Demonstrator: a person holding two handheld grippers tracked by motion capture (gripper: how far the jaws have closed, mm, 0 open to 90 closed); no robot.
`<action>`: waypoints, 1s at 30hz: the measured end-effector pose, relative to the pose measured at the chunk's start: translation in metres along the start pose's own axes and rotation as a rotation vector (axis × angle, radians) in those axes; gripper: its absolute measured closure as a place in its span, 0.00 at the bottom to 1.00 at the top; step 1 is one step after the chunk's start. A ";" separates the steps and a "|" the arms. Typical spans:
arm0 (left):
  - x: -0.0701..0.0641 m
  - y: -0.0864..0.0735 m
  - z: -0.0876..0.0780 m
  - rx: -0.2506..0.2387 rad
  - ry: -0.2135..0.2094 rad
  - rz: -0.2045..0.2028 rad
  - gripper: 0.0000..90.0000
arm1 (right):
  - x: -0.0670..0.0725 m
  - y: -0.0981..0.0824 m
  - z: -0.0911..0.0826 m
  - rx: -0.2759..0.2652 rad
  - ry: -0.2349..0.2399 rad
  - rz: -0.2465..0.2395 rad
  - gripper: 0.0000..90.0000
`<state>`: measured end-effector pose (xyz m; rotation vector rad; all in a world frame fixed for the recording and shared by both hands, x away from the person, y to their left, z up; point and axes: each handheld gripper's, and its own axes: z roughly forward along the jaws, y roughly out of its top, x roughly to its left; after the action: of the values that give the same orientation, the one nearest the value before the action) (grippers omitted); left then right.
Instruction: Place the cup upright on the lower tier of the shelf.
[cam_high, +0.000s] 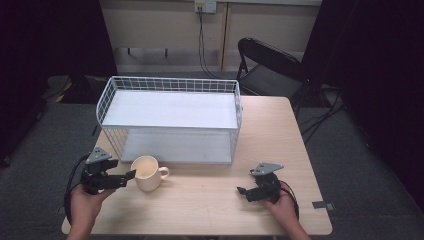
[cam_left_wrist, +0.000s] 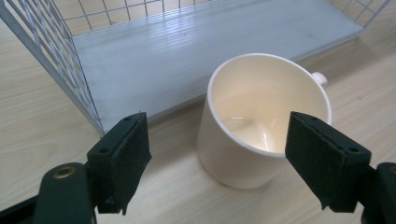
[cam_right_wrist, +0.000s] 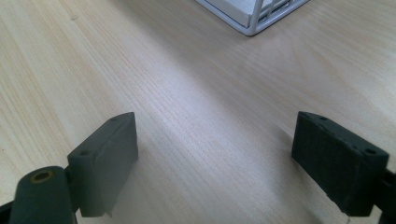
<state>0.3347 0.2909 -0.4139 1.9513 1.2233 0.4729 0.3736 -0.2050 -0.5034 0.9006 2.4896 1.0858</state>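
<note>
Left gripper (cam_high: 131, 175) — jaws wide — just beside cream mug (cam_high: 148, 173).

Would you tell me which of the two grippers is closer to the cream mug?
The left gripper: its open fingers reach around the cream mug by the wire shelf. The right gripper hovers over bare table, well apart.

White wire shelf rack (cam_high: 170, 112) on wooden table (cam_high: 260, 200); black folding chair (cam_high: 267, 62) behind.

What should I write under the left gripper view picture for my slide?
Open left claw reaching toward an empty cream mug beside a white wire shelf.
</note>
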 end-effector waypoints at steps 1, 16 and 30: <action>0.000 0.000 0.000 0.000 0.000 0.000 0.25 | 0.000 0.000 0.000 -0.001 -0.001 0.000 0.15; -0.008 -0.001 0.020 -0.064 0.042 -0.009 0.47 | 0.000 0.000 0.000 0.000 0.000 0.000 0.15; -0.008 -0.010 0.028 -0.096 0.079 -0.041 0.70 | 0.000 0.000 0.000 0.000 0.000 0.000 0.15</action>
<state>0.3438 0.2749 -0.4388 1.8382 1.2644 0.5822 0.3736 -0.2050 -0.5033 0.9010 2.4899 1.0856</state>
